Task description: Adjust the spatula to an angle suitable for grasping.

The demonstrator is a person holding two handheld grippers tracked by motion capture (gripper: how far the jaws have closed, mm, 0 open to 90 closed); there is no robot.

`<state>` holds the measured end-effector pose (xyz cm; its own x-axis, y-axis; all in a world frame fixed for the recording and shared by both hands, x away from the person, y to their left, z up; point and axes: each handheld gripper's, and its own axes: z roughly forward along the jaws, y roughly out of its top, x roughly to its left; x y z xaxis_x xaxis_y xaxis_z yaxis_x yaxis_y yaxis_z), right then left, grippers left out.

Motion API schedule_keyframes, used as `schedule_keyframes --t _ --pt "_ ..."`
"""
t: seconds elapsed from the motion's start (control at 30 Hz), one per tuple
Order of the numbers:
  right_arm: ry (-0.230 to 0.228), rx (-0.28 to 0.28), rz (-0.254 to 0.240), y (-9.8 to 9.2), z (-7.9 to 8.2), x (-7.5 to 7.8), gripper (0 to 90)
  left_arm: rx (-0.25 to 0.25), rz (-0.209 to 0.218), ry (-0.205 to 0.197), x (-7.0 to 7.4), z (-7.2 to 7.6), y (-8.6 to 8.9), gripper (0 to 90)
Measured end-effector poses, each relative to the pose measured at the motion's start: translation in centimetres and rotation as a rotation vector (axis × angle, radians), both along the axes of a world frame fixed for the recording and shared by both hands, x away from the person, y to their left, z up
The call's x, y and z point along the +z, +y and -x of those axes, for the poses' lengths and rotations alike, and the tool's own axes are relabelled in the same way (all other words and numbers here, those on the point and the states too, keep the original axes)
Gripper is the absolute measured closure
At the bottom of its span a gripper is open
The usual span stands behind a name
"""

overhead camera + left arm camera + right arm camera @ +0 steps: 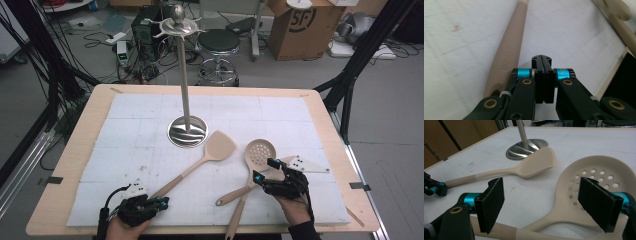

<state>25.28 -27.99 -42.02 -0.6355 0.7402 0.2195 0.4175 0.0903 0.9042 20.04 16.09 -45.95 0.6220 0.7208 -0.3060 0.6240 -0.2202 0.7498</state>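
Observation:
A steel utensil stand (187,131) rises from the middle of the white mat. A beige spatula (218,146) lies beside its base, handle running toward my left gripper (161,202). That gripper (544,60) is shut with nothing between its jaws, just right of the spatula handle (509,50). A beige slotted spoon (260,150) lies at the front right. My right gripper (265,170) is open, and its pads (492,202) stand wide over the spoon's neck (564,205), clear of it. Another beige handle (235,195) crosses under the spoon; its head is hidden by the right hand.
The stand's tall pole ends in hooks (177,25) well above the table. The wooden table edge (200,231) runs close in front of both hands. Beyond the table stand a stool (218,42), a cardboard box (305,27) and black frame legs (360,55).

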Motion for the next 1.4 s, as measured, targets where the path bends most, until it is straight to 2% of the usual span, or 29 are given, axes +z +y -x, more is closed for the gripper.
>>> schedule_keyframes --t 0.03,0.17,0.27,0.37,0.57,0.63,0.73,0.77,0.87,0.93,1.07,1.13,1.23,1.4 --pt "0.001 0.000 0.001 0.0 0.0 0.0 20.8 0.031 -0.002 0.003 0.0 -0.2 0.5 89.8" --pt "0.005 0.001 0.000 0.1 0.0 0.0 20.8 0.070 0.001 0.013 0.2 -0.9 1.1 89.8" --pt "0.004 0.003 0.002 0.3 -0.1 -0.1 20.8 0.079 -0.007 0.018 0.3 -1.1 1.1 89.8" --pt "0.006 0.004 0.005 0.4 -0.1 -0.1 20.8 0.063 -0.053 -0.004 0.6 -1.6 0.7 89.8" --pt "0.011 0.009 0.016 0.7 -0.1 -0.2 20.9 0.040 0.003 -0.004 0.6 -2.7 1.2 89.9" --pt "0.011 0.008 0.016 0.7 -0.1 -0.2 20.8 0.057 -0.021 -0.019 0.6 -3.1 1.4 89.9" --pt "0.008 0.006 0.016 0.6 -0.1 -0.2 20.8 0.045 0.057 0.029 0.4 -3.7 2.2 89.8" --pt "0.010 0.006 0.014 0.6 -0.1 -0.2 20.8 0.041 0.063 0.036 0.4 -3.8 2.3 89.9" --pt "0.012 0.004 0.013 0.6 -0.1 -0.2 20.8 0.042 0.041 0.027 0.5 -3.6 2.0 89.9" --pt "0.014 0.003 0.014 0.6 -0.1 -0.2 20.9 0.048 0.047 0.030 0.5 -3.6 2.1 89.9" --pt "0.009 0.001 0.015 0.5 0.0 -0.1 20.9 0.097 0.018 0.015 0.5 -2.6 2.0 89.9" --pt "0.006 -0.001 0.012 0.4 0.0 -0.1 20.9 0.102 0.012 0.016 0.5 -2.3 2.3 89.9" --pt "0.009 -0.003 0.011 0.3 -0.1 -0.2 20.8 0.099 0.046 0.035 0.4 -2.7 2.9 89.9" --pt "0.006 0.001 0.013 0.5 0.0 -0.1 20.9 0.139 0.025 0.008 0.5 -3.3 3.3 89.8"
